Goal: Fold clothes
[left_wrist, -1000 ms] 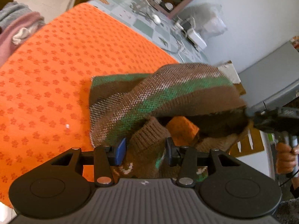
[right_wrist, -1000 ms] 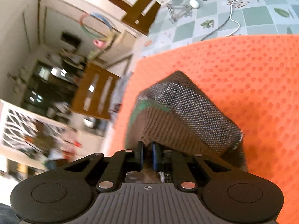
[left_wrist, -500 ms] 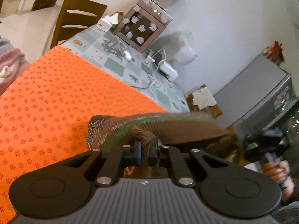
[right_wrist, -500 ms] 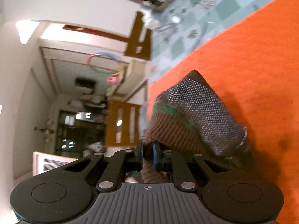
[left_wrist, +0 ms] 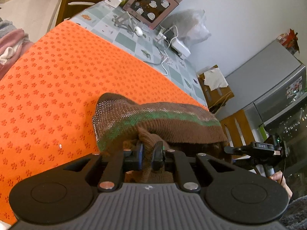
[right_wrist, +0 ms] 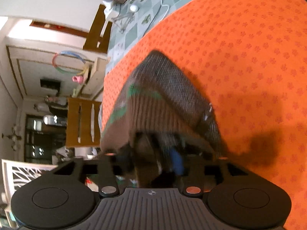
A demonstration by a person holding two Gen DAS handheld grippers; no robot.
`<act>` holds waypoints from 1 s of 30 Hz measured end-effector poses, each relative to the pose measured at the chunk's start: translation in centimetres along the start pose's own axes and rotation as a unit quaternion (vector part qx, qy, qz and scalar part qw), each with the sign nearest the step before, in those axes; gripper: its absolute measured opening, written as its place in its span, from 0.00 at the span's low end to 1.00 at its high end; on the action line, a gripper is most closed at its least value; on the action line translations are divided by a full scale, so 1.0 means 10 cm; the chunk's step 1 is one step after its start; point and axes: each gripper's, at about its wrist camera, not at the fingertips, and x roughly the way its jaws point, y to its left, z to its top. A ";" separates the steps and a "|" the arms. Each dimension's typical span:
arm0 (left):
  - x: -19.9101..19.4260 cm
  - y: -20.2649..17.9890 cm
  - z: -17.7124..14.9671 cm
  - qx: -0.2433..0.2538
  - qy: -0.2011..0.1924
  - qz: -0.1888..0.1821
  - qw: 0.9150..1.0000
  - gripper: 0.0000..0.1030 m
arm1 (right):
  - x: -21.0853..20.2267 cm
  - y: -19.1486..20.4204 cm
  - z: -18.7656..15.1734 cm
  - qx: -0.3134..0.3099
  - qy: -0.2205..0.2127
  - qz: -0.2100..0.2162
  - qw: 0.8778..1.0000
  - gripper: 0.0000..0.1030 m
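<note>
A brown knitted sweater with a green stripe hangs bunched over the orange dotted mat. My left gripper pinches a fold of its brown ribbed edge between the pads, and its jaws are just starting to open. At the right of the left wrist view, a hand holds my right gripper at the sweater's other end. In the right wrist view the sweater is blurred and drapes over my right gripper. Those jaws are opening and stand apart, with fabric loose between them above the mat.
Beyond the mat, the tiled tablecloth carries a sticker-covered box, a white mouse and cables with a power strip. Wooden chairs stand behind. Pink and grey clothes lie at the left; a fridge stands right.
My left gripper went from open to shut on the sweater's edge. My right gripper sank toward the mat and rolled, and its jaws, earlier shut on the sweater, have spread apart.
</note>
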 end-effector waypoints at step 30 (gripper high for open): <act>0.79 -0.28 0.49 0.197 0.213 -0.074 0.954 0.61 | 0.42 0.56 -0.27 -0.138 0.048 -0.068 0.987 0.12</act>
